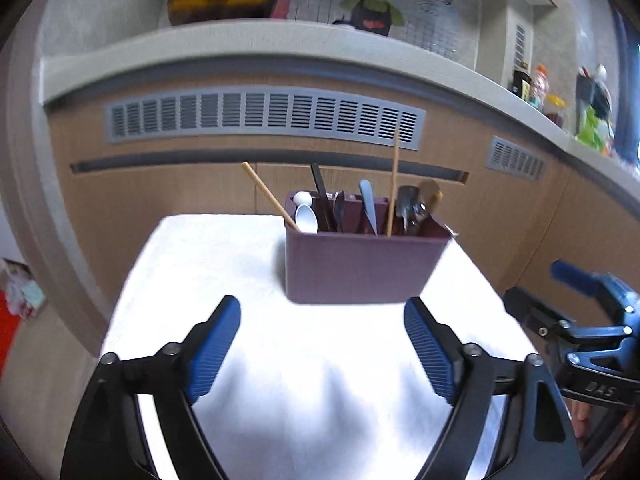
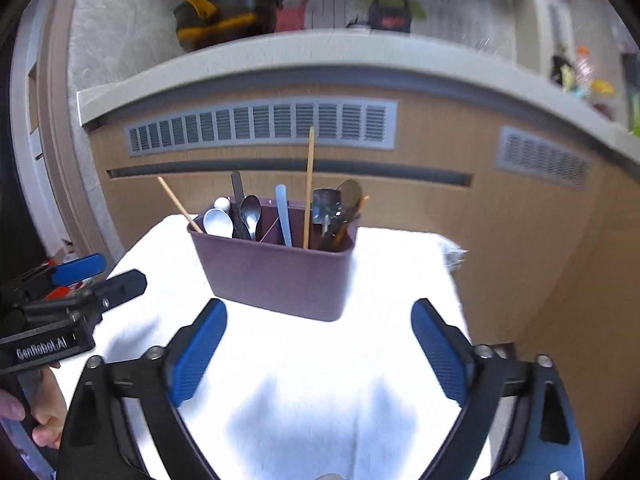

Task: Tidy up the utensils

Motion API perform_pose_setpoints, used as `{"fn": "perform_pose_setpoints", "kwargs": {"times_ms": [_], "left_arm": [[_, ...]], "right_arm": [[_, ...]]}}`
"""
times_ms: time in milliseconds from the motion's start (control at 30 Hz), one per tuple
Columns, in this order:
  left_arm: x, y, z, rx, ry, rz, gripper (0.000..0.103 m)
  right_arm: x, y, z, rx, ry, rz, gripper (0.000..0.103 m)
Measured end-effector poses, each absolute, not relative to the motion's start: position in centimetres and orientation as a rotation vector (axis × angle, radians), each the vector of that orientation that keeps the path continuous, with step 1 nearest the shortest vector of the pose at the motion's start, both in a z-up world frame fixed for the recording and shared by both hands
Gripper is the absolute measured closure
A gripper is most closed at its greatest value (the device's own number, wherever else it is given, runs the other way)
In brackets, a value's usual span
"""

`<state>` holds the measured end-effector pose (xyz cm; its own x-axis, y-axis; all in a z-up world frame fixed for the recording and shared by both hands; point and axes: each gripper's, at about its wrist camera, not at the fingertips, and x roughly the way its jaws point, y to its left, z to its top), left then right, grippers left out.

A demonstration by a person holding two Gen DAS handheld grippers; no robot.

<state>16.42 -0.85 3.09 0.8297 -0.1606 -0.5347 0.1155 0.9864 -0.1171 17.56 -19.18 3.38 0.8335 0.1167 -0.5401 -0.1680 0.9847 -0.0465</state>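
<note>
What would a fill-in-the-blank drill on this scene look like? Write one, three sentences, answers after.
1. The utensils stand in a ____-coloured caddy.
2. The caddy rests on a ____ cloth.
3. Both the left claw and the right claw are ____, with nothing between their pads.

Answers: purple; white; open

"GenRobot.AI" stands on the left gripper (image 2: 98, 280) body; "DAS" on the right gripper (image 1: 556, 284) body.
</note>
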Motion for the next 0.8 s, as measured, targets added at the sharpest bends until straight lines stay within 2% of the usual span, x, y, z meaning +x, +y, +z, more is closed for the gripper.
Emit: {"fn": "perform_pose_setpoints", "kwargs": {"times_ms": [167, 367, 800], "left_arm": [[10.9, -1.7, 2.8, -0.034, 0.536, -0.109, 0.000], [7.5, -1.7, 2.6, -0.012, 0.528, -0.059, 0.000], [6.7, -1.3, 3.1, -0.036, 0.522, -0.055, 0.000]], "right_arm": [[12.2, -19.0, 3.2, -0.127, 0.487, 0.076, 0.000], [9.5, -20.3, 2.8, -0.060, 0.508, 0.046, 0.000], [7.9, -20.5, 2.8, -0.037, 0.523, 0.055, 0.000]]}}
